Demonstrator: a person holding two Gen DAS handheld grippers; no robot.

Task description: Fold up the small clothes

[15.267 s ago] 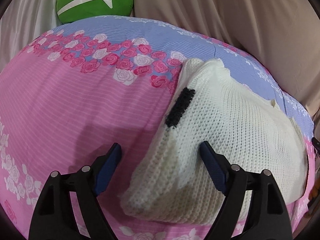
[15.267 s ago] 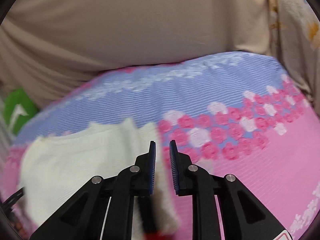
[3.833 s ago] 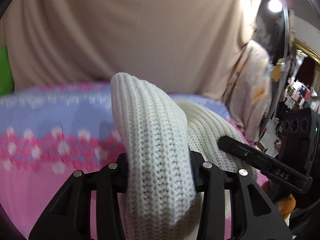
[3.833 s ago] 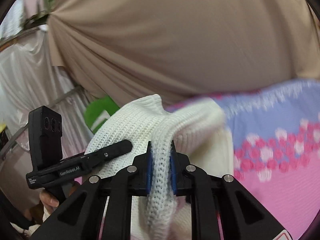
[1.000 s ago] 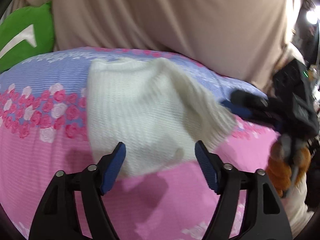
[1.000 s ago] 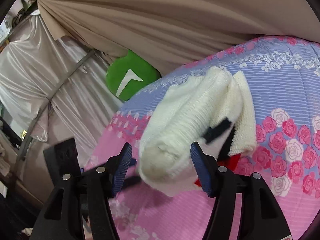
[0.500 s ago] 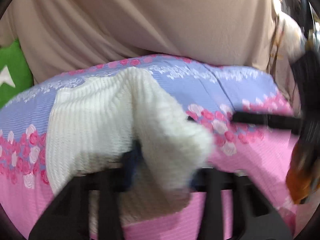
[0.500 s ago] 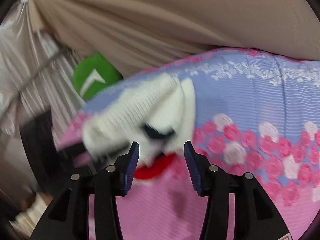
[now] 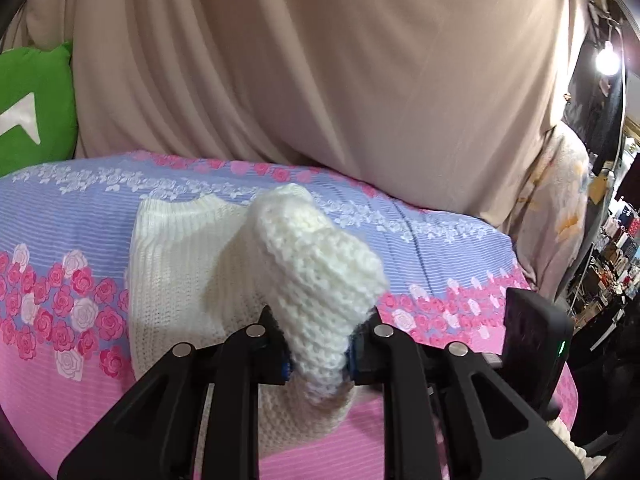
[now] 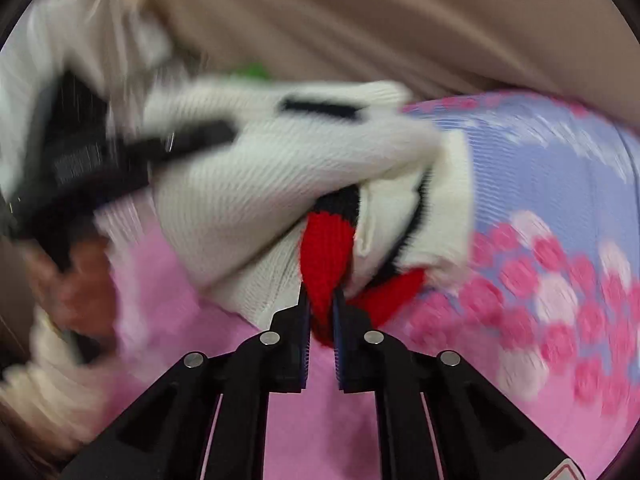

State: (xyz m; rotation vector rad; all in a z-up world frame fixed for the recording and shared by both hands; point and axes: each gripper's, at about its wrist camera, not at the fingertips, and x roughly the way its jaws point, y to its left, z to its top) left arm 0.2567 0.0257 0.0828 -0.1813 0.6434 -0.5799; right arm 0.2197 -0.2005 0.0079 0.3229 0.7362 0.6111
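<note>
Here the left gripper [image 9: 318, 354] is closing, its pads already pinching a thick, chunky-ribbed fold of the cream knitted garment [image 9: 184, 280], which bulges up from the jaws; the rest lies on the rose-printed pink and lilac bedsheet [image 9: 448, 248]; the right gripper [image 10: 321, 312], jaws closing, nips a red knitted patch [image 10: 326, 252] edged in black; a pleated beige curtain [image 9: 320, 60] hangs behind, beside a green cushion [image 9: 36, 108].

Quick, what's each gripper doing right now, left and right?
Left gripper: closing on a fold of the white knit sweater.
Right gripper: closing on the sweater's red part.
</note>
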